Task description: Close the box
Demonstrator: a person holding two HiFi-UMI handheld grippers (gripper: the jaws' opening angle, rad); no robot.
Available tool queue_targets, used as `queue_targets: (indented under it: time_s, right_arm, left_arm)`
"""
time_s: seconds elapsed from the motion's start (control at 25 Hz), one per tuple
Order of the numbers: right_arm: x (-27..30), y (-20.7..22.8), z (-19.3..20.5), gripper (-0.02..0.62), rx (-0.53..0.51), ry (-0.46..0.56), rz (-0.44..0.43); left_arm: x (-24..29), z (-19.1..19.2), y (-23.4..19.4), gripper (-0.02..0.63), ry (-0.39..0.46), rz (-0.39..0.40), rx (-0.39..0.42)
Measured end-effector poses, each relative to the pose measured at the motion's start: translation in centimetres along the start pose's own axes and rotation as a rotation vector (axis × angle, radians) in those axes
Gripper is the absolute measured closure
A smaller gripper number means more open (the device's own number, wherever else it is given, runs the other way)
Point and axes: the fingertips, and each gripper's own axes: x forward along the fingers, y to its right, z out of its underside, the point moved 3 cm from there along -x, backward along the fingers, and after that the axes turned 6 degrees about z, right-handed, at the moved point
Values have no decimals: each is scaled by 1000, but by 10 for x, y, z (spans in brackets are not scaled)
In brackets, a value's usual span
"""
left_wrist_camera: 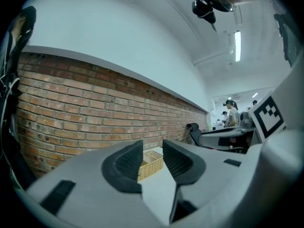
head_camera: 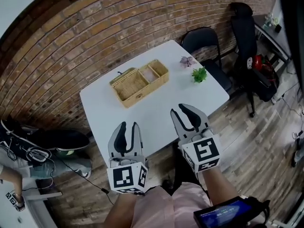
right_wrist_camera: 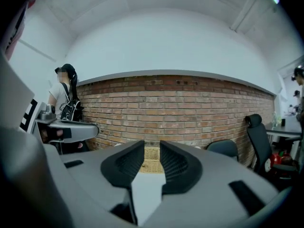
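Note:
An open wicker box [head_camera: 139, 83] lies near the far left edge of the white table [head_camera: 156, 113], lid folded out beside the compartments. Both grippers hover over the table's near edge, well short of the box. My left gripper [head_camera: 129, 126] has its jaws apart with nothing between them. My right gripper [head_camera: 183, 109] is also open and empty. In the left gripper view the box [left_wrist_camera: 152, 162] shows beyond the gap of the left gripper [left_wrist_camera: 153, 145]. In the right gripper view the box [right_wrist_camera: 151, 159] sits straight ahead of the right gripper [right_wrist_camera: 152, 147].
Two small potted plants, one green [head_camera: 199, 74] and one purplish [head_camera: 186, 61], stand at the table's far right corner. A black chair [head_camera: 203, 41] and an office chair [head_camera: 244, 30] stand beyond it. Bags [head_camera: 45, 144] lie on the floor at left. A brick wall [head_camera: 95, 27] runs behind.

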Motion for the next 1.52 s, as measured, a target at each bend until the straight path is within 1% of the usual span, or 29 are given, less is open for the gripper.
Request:
queue_targets:
  time_s: [0.16, 0.36, 0.56, 0.72, 0.92, 1.12, 1.24, 1.52]
  right_arm:
    - [48, 21, 6, 491, 15, -31, -73]
    - [104, 48, 4, 491, 28, -52, -157]
    - [150, 67, -6, 491, 42, -46, -243]
    - [179, 72, -23, 492, 21, -17, -301]
    - [198, 71, -50, 492, 3, 28, -340]
    - [213, 62, -63, 492, -9, 49, -365]
    - [224, 54, -62, 492, -19, 41, -376]
    - [251, 44, -54, 492, -45, 14, -376]
  left_arm:
    - [36, 7, -11, 471, -33, -59, -2]
    - [84, 9, -21, 475, -60, -129, -11]
    - [118, 4, -30, 480, -78, -219, -8]
    - [130, -7, -38, 485, -56, -275, -8]
    - [129, -27, -52, 489, -19, -338, 0]
    - [129, -44, -70, 489, 15, -372, 18]
    - [133, -45, -84, 489, 22, -382, 14]
    - [146, -32, -112, 489, 14, -380, -11]
